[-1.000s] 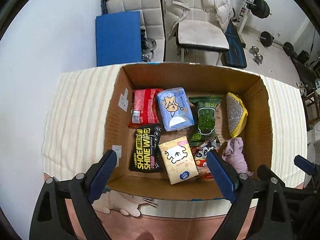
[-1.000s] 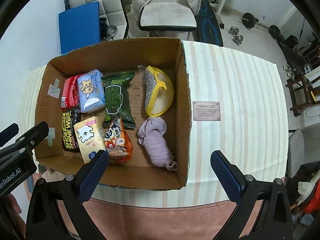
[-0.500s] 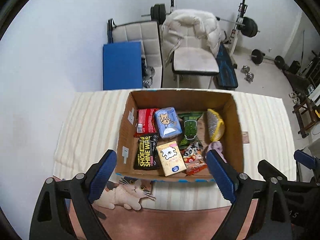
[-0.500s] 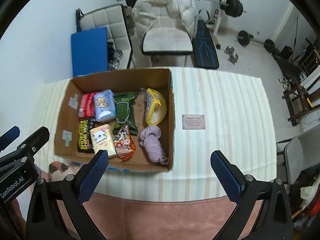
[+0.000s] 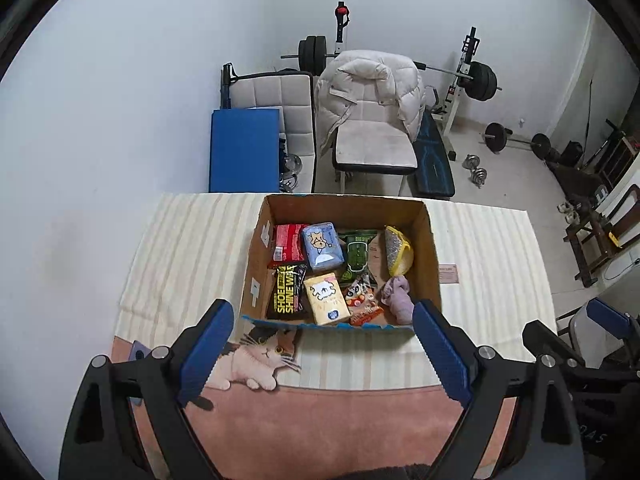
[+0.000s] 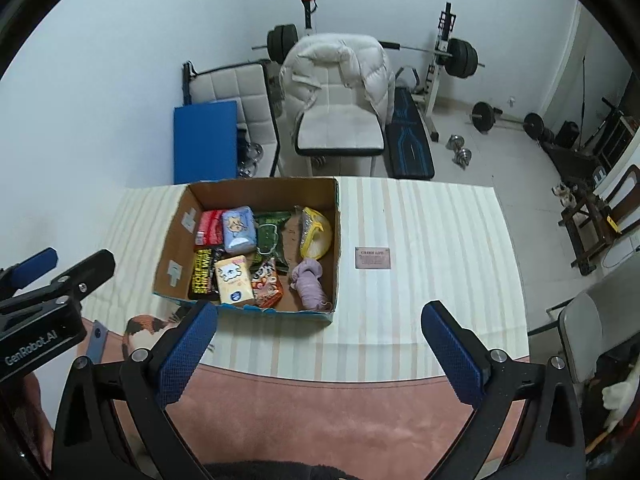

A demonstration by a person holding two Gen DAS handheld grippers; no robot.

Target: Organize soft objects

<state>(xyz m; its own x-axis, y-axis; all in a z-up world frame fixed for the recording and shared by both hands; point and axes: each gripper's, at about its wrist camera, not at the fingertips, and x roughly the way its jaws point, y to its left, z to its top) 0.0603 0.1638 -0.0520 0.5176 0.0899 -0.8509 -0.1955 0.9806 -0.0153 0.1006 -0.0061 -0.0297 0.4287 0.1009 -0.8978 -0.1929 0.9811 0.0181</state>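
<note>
An open cardboard box (image 5: 434,264) sits on the striped tablecloth and holds several soft items: a red pack (image 5: 287,242), a blue tissue pack (image 5: 322,245), a green pack (image 5: 357,255), a yellow sponge (image 5: 398,250), a black shoe-wipes pack (image 5: 289,291), a cream tissue pack (image 5: 326,298), an orange snack bag (image 5: 363,304) and a lilac cloth (image 5: 397,299). The box also shows in the right wrist view (image 6: 172,256). My left gripper (image 5: 323,352) is open and empty, high above the table's near edge. My right gripper (image 6: 318,354) is open and empty, to the right of the box.
A small brown label card (image 6: 373,258) lies on the cloth right of the box. A cat-print mat (image 5: 260,354) lies at the near edge. Beyond the table stand a white chair with a jacket (image 5: 374,120), a blue pad (image 5: 244,150) and barbell weights (image 5: 482,80).
Both grippers have risen and pulled back from the box, which looks much smaller now. Both stay open and empty. The items in the box have not moved.
</note>
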